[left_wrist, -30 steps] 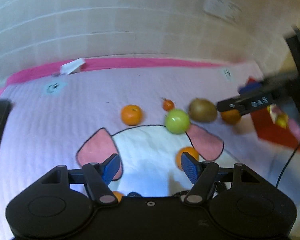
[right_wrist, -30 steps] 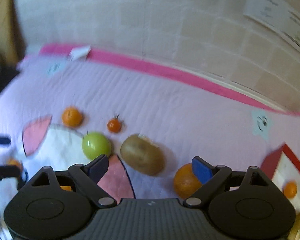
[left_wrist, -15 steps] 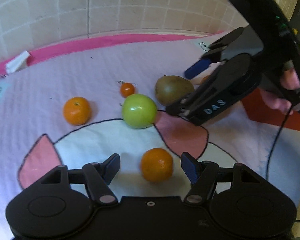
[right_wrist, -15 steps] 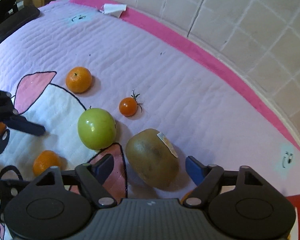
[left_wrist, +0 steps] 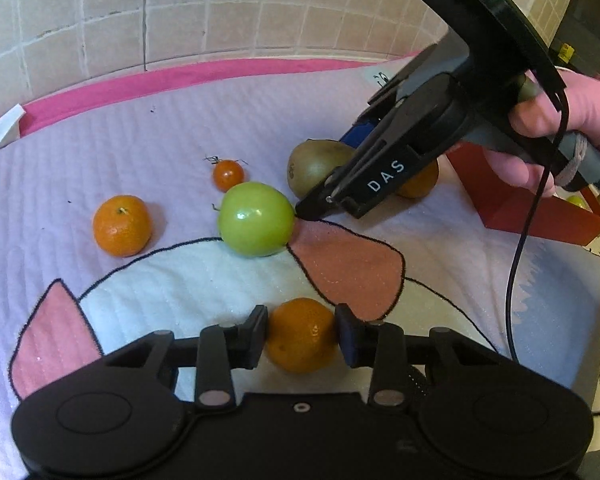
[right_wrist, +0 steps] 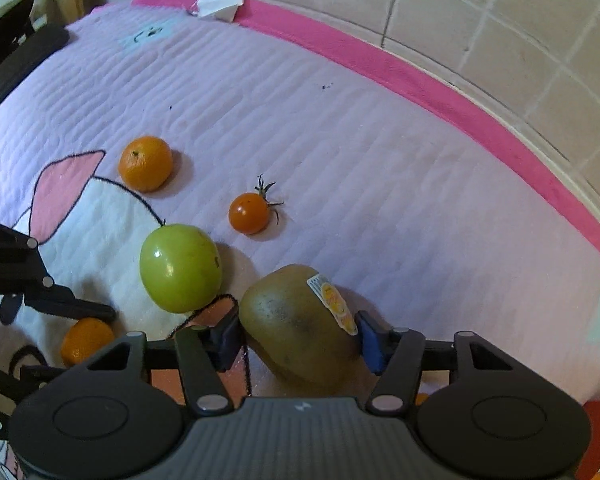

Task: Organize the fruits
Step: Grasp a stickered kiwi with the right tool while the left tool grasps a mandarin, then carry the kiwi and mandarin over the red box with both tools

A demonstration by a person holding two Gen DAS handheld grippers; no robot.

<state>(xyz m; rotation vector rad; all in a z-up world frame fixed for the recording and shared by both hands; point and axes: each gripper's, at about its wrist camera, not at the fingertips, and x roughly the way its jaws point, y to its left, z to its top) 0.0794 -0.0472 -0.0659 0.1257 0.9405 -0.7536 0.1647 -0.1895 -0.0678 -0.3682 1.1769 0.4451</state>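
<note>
My left gripper [left_wrist: 302, 334] is shut on a tangerine [left_wrist: 301, 336] that rests on the pink quilt [left_wrist: 180, 120]. My right gripper [right_wrist: 298, 332] is shut on a brown kiwi [right_wrist: 300, 324] with a sticker, also on the quilt; it shows in the left wrist view [left_wrist: 314, 166] behind the right gripper's fingers [left_wrist: 340, 196]. A green apple [left_wrist: 256, 218] [right_wrist: 180, 266], a cherry tomato [left_wrist: 228, 174] [right_wrist: 249, 212] and a second tangerine [left_wrist: 122, 225] [right_wrist: 145, 163] lie loose between them. Another orange fruit [left_wrist: 420, 182] sits behind the right gripper.
A red tray [left_wrist: 532, 208] stands at the right, with a yellow-green fruit just visible inside. A tiled wall [left_wrist: 180, 12] runs behind the quilt's pink border. A folded white paper [right_wrist: 220, 6] lies on the border. A black cable [left_wrist: 516, 264] hangs from the right gripper.
Both grippers moved forward and down and closed: the left on the near tangerine, the right on the kiwi. Half a second ago both were open with the fruit in front of them.
</note>
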